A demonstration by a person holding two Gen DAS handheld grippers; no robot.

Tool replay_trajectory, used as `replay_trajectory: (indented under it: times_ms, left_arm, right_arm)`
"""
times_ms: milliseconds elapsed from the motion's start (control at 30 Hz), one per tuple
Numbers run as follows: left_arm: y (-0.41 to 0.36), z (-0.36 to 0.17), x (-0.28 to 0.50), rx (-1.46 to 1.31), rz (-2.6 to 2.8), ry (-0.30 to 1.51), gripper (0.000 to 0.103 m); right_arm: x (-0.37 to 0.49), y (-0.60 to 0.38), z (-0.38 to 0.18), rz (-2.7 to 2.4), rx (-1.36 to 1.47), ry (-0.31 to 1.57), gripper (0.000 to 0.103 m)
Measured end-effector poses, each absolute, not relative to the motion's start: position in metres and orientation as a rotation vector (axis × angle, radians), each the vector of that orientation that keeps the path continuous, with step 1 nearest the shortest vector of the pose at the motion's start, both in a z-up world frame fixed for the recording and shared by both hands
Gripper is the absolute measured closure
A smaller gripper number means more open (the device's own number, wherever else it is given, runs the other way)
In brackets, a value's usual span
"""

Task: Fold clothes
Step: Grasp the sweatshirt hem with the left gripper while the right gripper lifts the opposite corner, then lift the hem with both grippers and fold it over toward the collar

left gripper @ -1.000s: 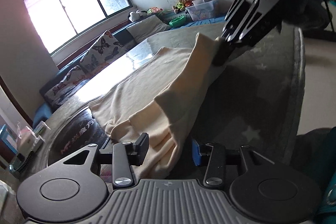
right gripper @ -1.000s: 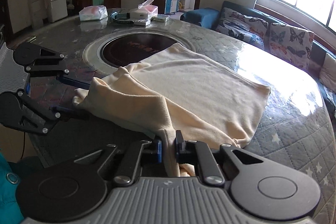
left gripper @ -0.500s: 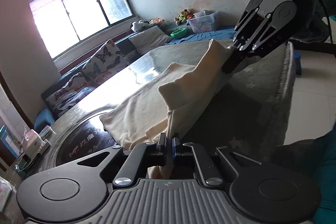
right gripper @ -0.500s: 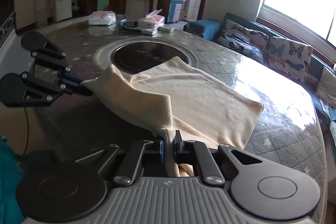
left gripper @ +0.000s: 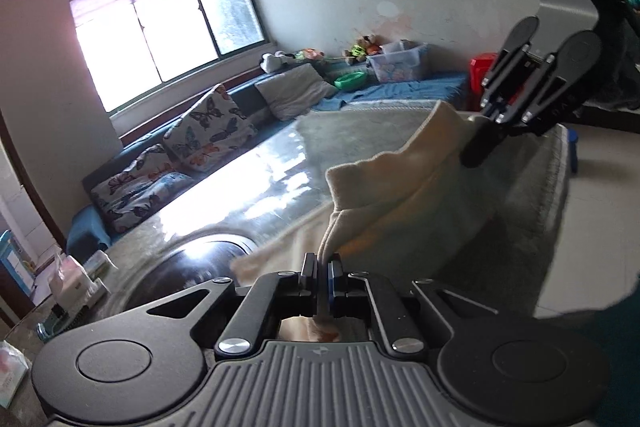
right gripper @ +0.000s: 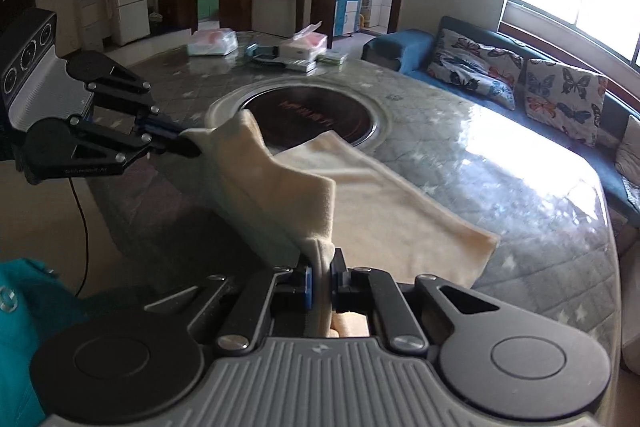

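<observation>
A cream cloth garment (right gripper: 372, 203) lies partly on the round table (right gripper: 520, 195), its near edge lifted off the surface. My left gripper (left gripper: 322, 269) is shut on one corner of the cream garment (left gripper: 384, 195). It also shows in the right wrist view (right gripper: 188, 143) at the left. My right gripper (right gripper: 322, 269) is shut on the other corner, and it shows in the left wrist view (left gripper: 476, 143) at the upper right. The lifted edge hangs taut between the two grippers above the table's near rim.
A dark round inset (right gripper: 308, 115) sits in the table's middle. Tissue packs and boxes (right gripper: 296, 47) stand at the table's far side. A sofa with butterfly cushions (right gripper: 516, 79) runs under the window. A teal garment (right gripper: 20, 307) is at the lower left.
My left gripper closed on the garment's corner. Both grippers then lifted the near edge higher and the cloth slid across the table, uncovering more of the dark inset.
</observation>
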State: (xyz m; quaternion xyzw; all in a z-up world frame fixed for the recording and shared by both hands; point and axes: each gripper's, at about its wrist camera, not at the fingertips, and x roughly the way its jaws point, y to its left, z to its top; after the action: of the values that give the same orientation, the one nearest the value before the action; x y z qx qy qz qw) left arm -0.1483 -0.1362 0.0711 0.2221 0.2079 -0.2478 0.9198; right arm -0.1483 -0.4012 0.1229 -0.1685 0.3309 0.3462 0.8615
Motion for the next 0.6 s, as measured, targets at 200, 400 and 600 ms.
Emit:
replay_trajectory:
  times_ms: [200, 400, 600]
  left_arm:
    - [-0.149, 0.063, -0.075, 0.423, -0.409, 0.472, 0.098]
    - [-0.16, 0.043, -0.007, 0.38, -0.321, 0.532, 0.098]
    - [-0.168, 0.012, 0.033, 0.348, -0.276, 0.603, 0.093]
  right_arm:
    - [-0.091, -0.399, 0.128, 0.696, -0.328, 0.687, 0.096]
    - [-0.016, -0.391, 0.098, 0.613, -0.266, 0.725, 0.095]
    - [0.017, -0.396, 0.055, 0.489, -0.159, 0.765, 0.084]
